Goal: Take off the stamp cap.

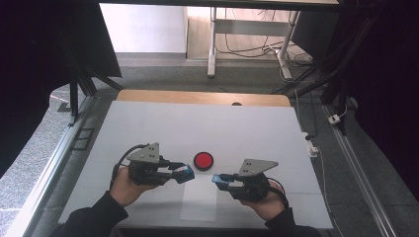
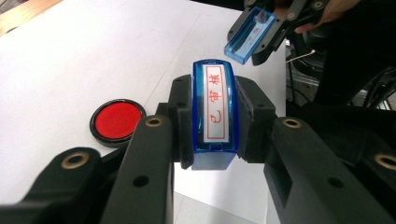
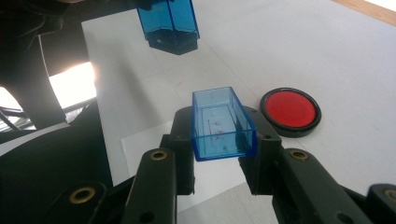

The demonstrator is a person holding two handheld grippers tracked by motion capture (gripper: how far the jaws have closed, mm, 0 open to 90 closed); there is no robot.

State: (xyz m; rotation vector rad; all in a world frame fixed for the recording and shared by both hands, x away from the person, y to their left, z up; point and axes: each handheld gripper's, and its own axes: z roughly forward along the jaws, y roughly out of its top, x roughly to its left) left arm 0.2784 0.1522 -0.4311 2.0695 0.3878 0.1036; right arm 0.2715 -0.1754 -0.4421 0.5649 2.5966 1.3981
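Left gripper (image 2: 212, 119) clamps the stamp (image 2: 213, 109) by its long sides, right gripper (image 3: 223, 135) clamps its cap (image 3: 222, 123); both hover at six o'clock of the ink pad (image 1: 203, 160); light, rigid, slick plastic

We look down on a table (image 1: 148, 128) covered by a white sheet, with a strip of bare wood (image 1: 202, 97) along its far edge at twelve o'clock. Grey carpet floor (image 1: 163, 76) surrounds it. Beyond, at one o'clock, stands a desk on white metal legs (image 1: 212, 44) with loose cables (image 1: 257, 49) beneath. Black curtains (image 1: 44, 49) hang at nine and three o'clock. An aluminium rail (image 1: 44, 173) runs along eight o'clock. Daylight brightens the far floor.
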